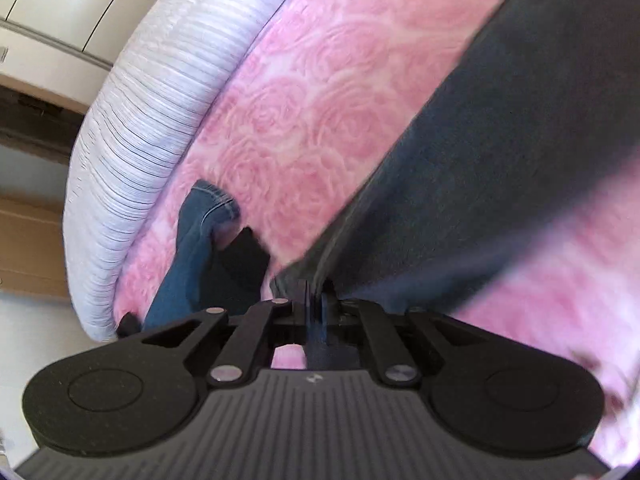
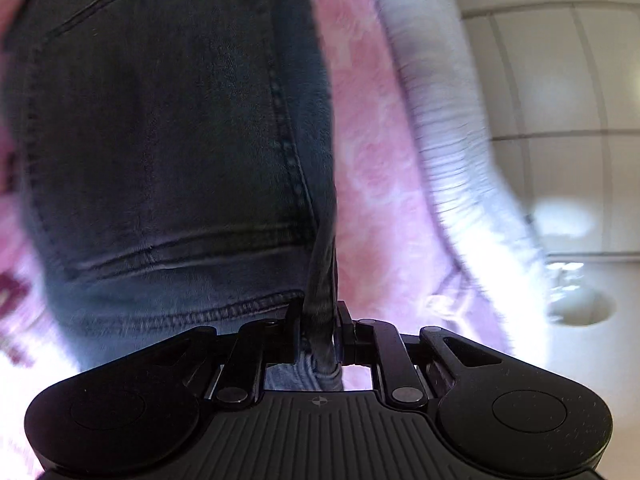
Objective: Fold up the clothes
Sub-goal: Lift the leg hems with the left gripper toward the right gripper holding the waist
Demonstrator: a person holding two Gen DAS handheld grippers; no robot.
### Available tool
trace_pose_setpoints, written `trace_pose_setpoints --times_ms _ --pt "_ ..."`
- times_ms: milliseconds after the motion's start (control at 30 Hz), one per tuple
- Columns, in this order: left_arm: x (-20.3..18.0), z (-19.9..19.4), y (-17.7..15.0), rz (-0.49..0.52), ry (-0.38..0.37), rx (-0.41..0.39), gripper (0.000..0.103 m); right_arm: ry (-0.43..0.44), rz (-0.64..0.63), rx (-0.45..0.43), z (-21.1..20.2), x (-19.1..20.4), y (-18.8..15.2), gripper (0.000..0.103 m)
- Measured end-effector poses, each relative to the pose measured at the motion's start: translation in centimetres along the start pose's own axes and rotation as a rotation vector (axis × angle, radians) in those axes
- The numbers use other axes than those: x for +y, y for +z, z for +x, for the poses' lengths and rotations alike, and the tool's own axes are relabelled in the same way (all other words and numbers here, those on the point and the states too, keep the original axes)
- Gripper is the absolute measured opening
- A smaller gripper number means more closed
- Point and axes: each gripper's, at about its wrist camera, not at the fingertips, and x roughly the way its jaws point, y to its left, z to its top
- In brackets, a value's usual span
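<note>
Over the pink blanket (image 1: 304, 128), dark jeans (image 1: 480, 152) held by both grippers.
Left gripper (image 1: 314, 300) and right gripper (image 2: 320, 320): jaws clamped on denim edges.

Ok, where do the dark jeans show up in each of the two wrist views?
Left wrist: jeans run from centre bottom to upper right, an edge pinched in the left claw.
Right wrist: they fill the left and centre, a fold clamped in the right claw.
Shared landmark: pink rose blanket.
</note>
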Motion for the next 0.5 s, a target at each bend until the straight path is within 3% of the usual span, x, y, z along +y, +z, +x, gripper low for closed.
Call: trace_pose_setpoints --times_ms 67,200,500 --pt "-0.3 3.2 1.1 -0.015 -0.017 0.007 0.005 0.043 0.022 0.017 3.4 0.1 0.5 0.013" --pt "-2.3 7.9 2.5 0.062 0.001 0.035 0.005 0.106 0.081 0.032 8.0 1.4 0.5 0.013" --pt "-2.3 10.2 3.6 0.034 0.031 -0.014 0.005 0.12 0.221 -0.001 9.3 -0.6 -1.5 0.013"
